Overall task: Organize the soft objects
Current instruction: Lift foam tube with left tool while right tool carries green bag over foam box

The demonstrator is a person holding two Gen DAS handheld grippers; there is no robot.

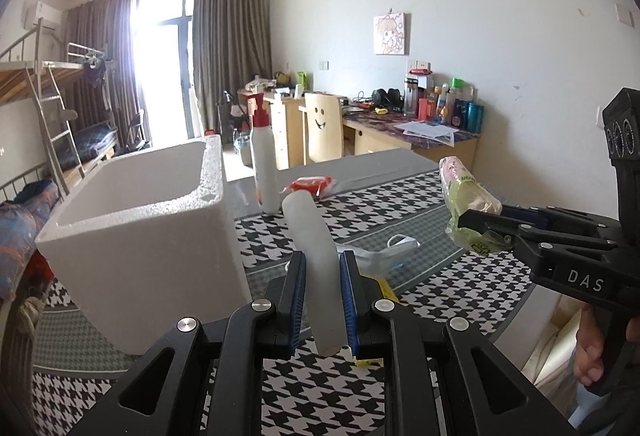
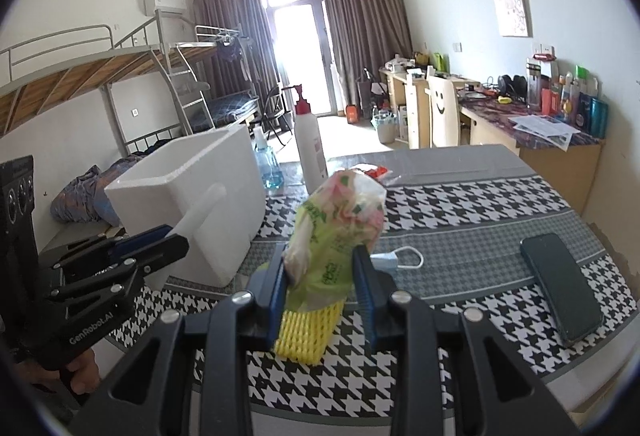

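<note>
houndstooth tbl cloth (image 2: 460,204) | dorm rm – bunk bed (image 2: 120,68) – desk (image 2: 552,140)

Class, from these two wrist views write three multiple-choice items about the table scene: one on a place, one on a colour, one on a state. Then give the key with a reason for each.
1. Where does the dark phone lie?
A. inside the foam box
B. flat on the houndstooth cloth
C. on the far desk

2. What colour is the pump on the tall white bottle?
A. red
B. green
C. black

3. What does the left claw hold?
A. nothing
B. a face mask
C. a white foam tube

Key: B, it rests on the patterned cloth; A, its pump is red; C, both pads press the tube.
</note>
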